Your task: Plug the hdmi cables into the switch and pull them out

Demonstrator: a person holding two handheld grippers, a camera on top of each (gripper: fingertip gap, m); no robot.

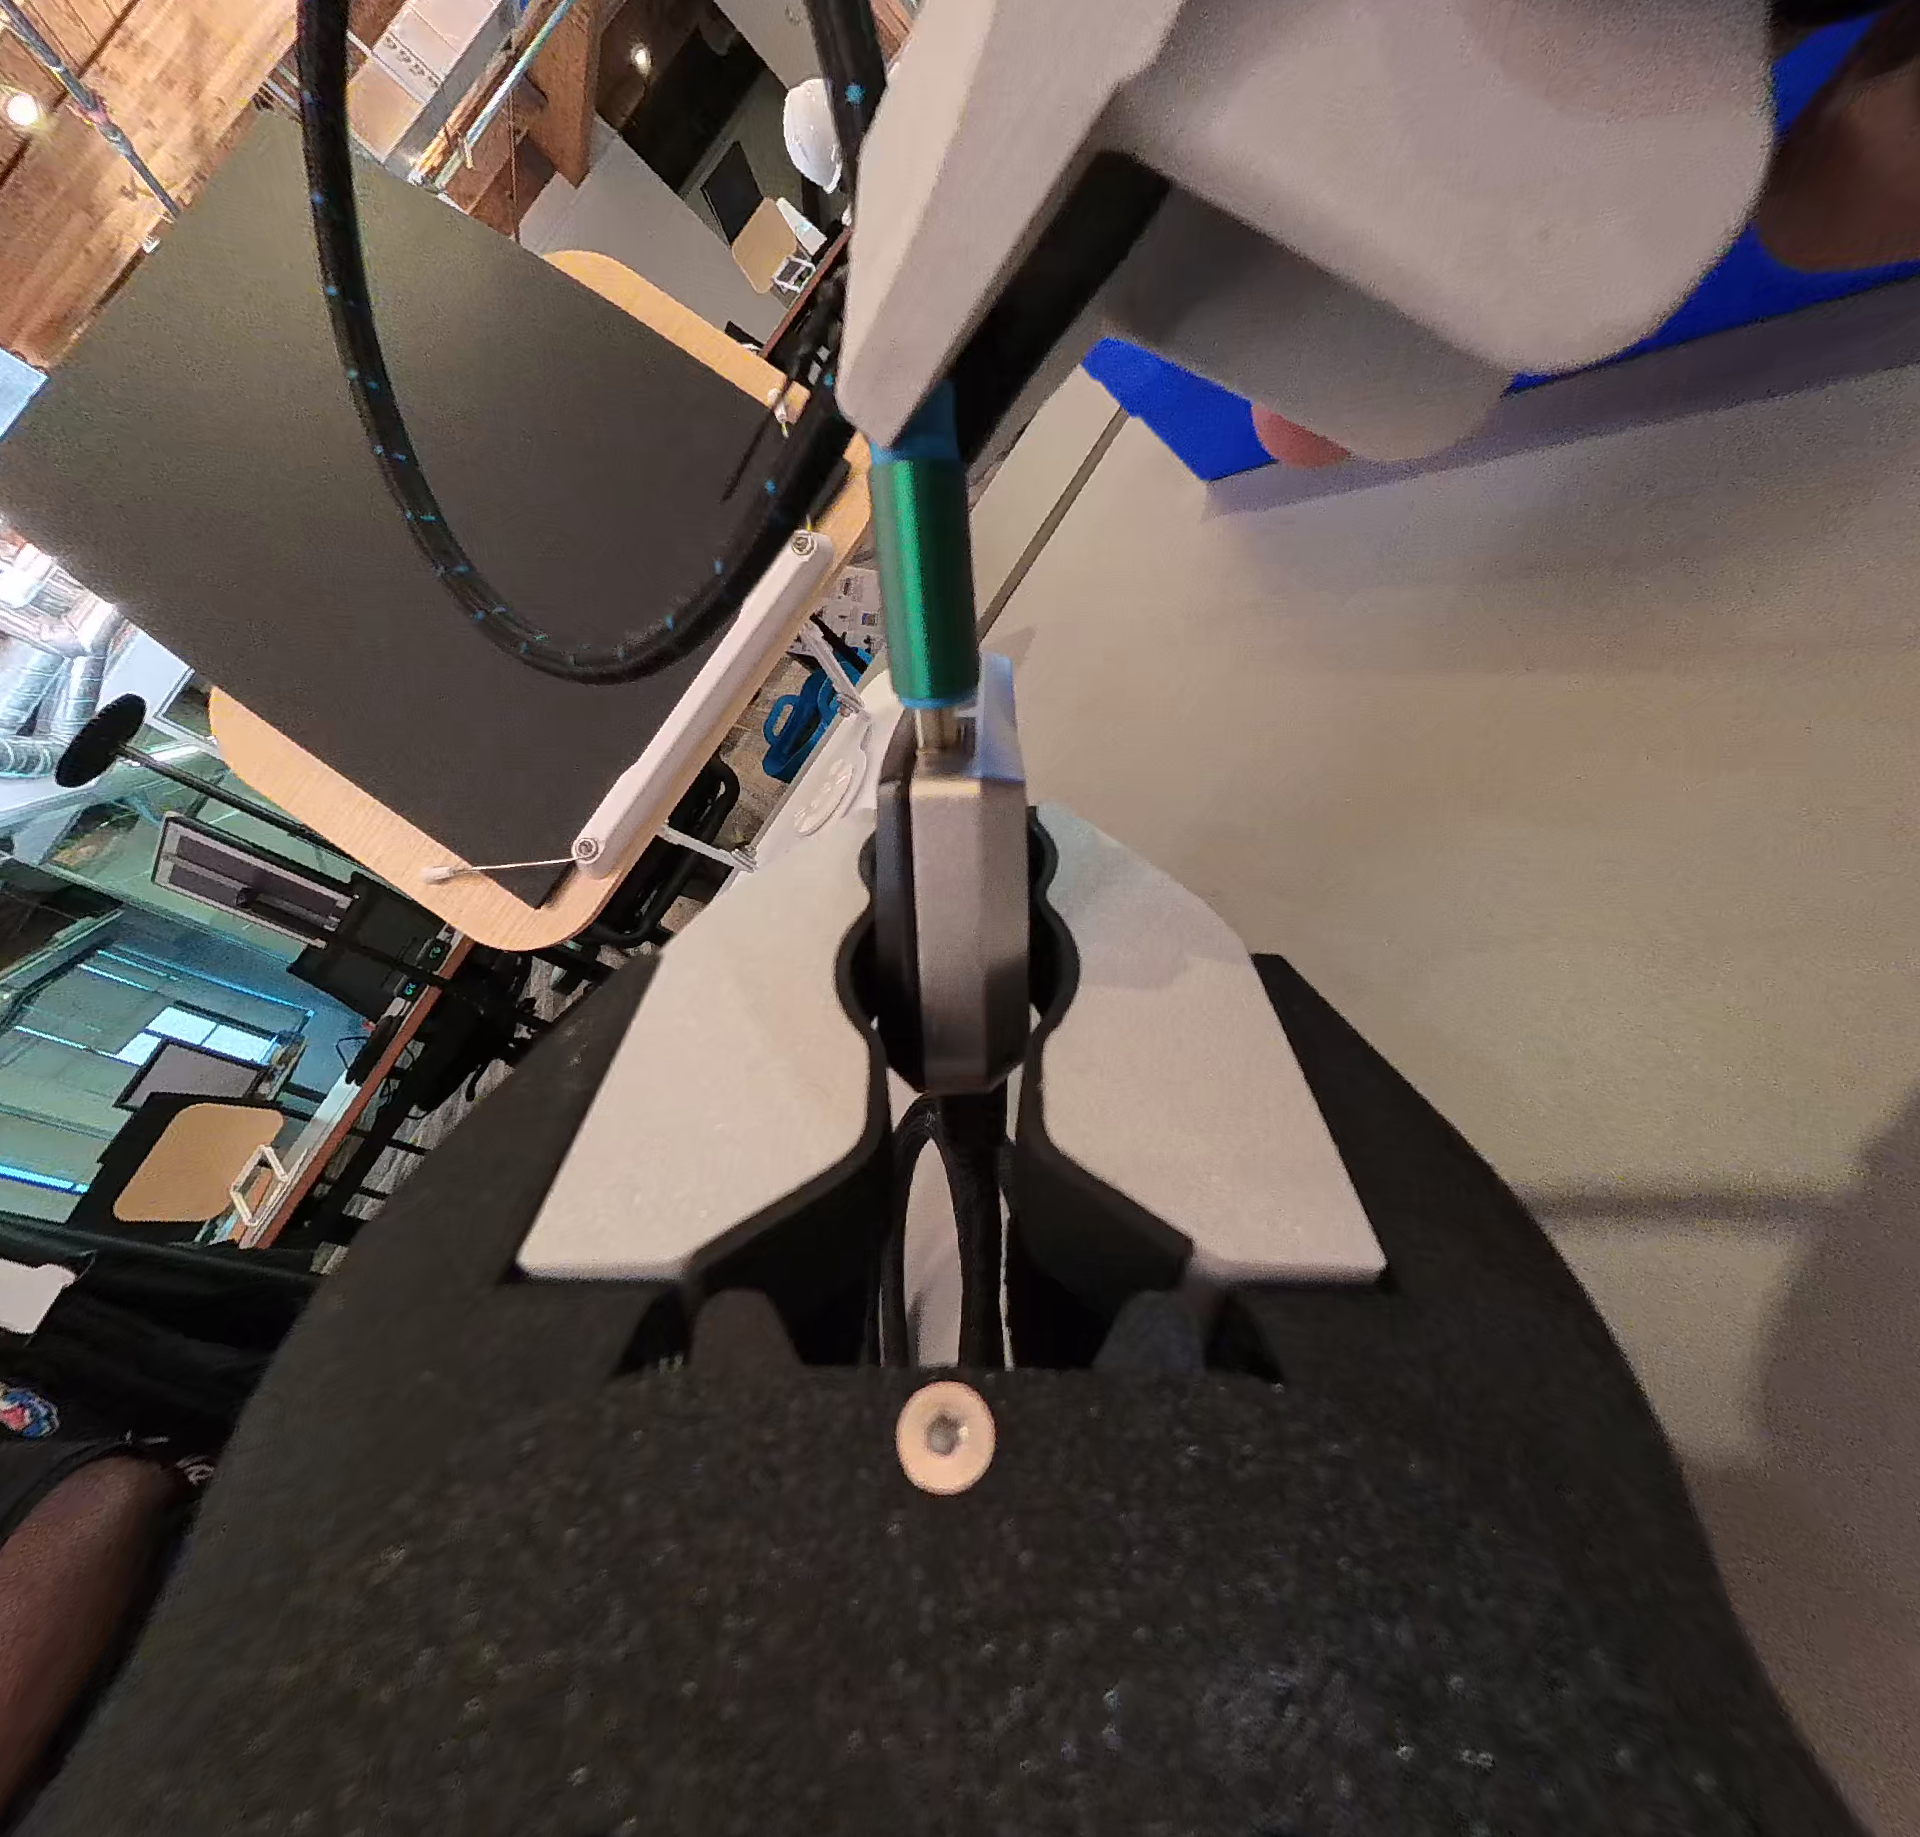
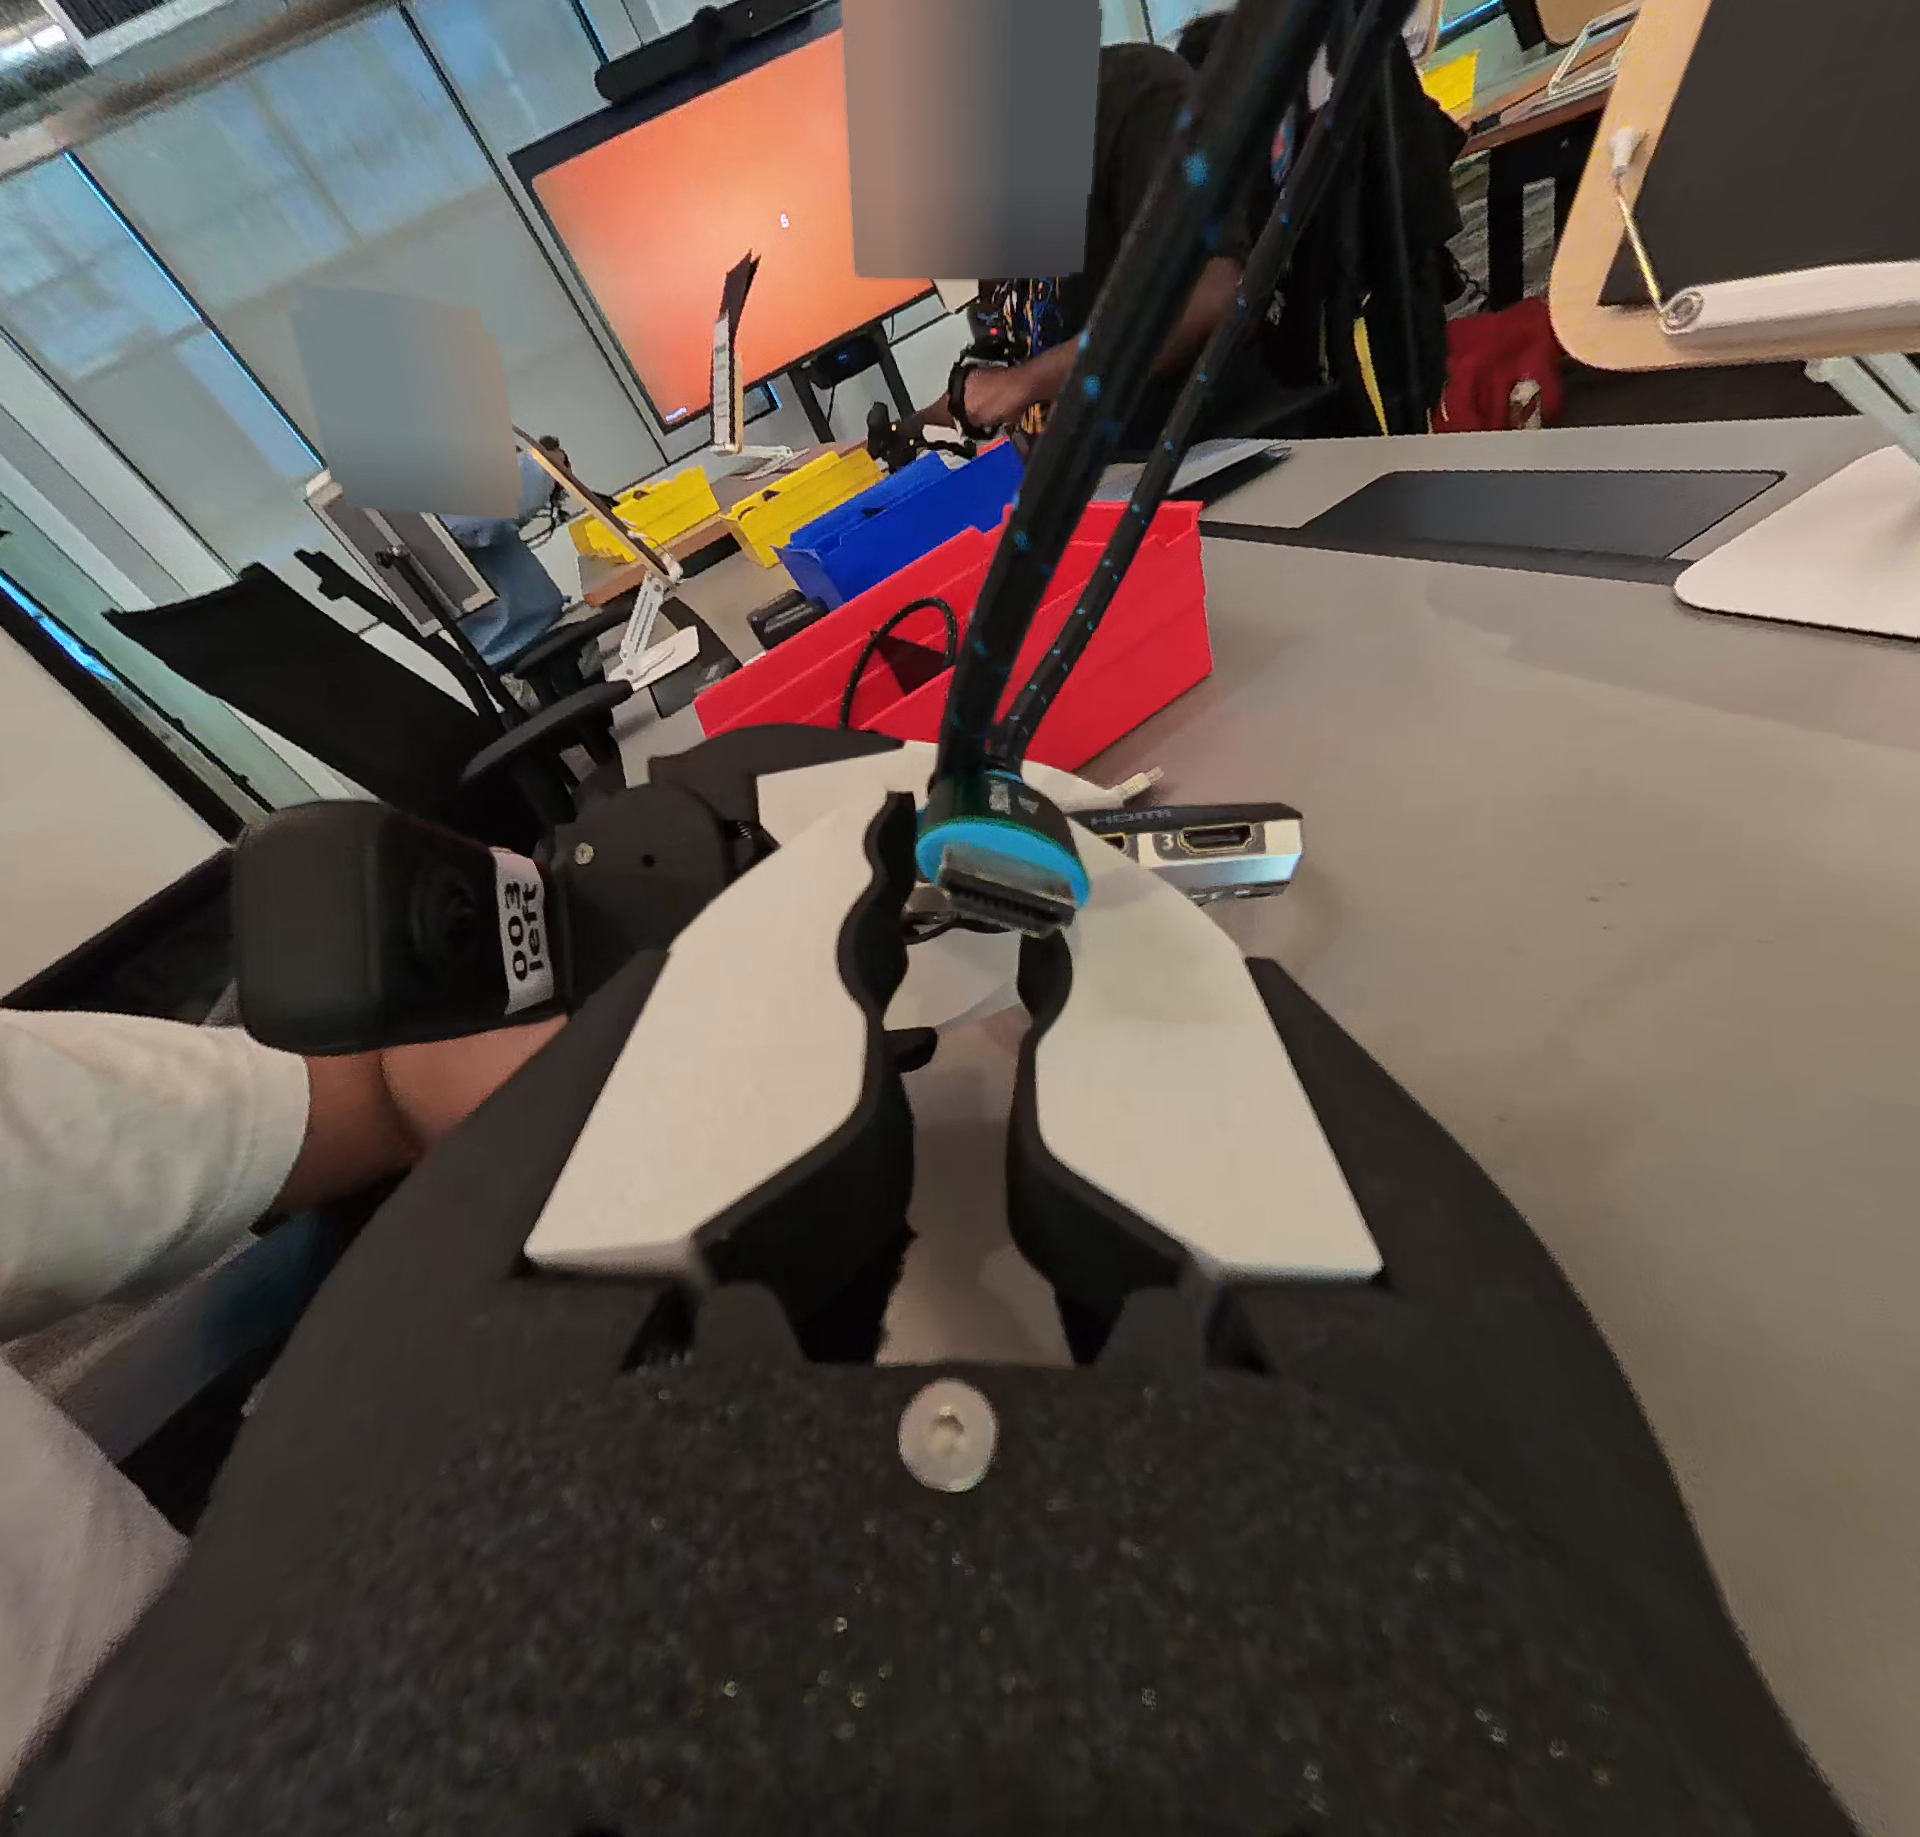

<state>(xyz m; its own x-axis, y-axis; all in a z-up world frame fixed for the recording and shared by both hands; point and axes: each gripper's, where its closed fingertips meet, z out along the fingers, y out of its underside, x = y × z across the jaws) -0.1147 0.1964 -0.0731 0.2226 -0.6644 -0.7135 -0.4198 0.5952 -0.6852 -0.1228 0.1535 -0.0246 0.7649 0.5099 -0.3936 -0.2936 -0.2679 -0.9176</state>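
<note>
My left gripper (image 1: 951, 852) is shut on the grey HDMI switch (image 1: 966, 914) and holds it edge-on above the grey table (image 1: 1507, 852). My right gripper (image 1: 914, 405) comes in from above, shut on the back end of a teal HDMI plug (image 1: 920, 582). The plug's metal tip sits right at the switch's top edge. Its black braided cable (image 1: 343, 333) loops away to the left. In the right wrist view my right gripper (image 2: 966, 883) holds the plug (image 2: 997, 852) with its metal end bare. The switch (image 2: 1226, 842) shows just behind it with a free port.
A red bin (image 2: 1143, 624) with a thin black cable, a blue bin (image 2: 894, 530) and yellow bins (image 2: 665, 509) stand behind the switch. A black mat (image 2: 1538, 509) and a white stand base (image 2: 1818, 561) are at the far right. People stand by an orange screen (image 2: 707, 229).
</note>
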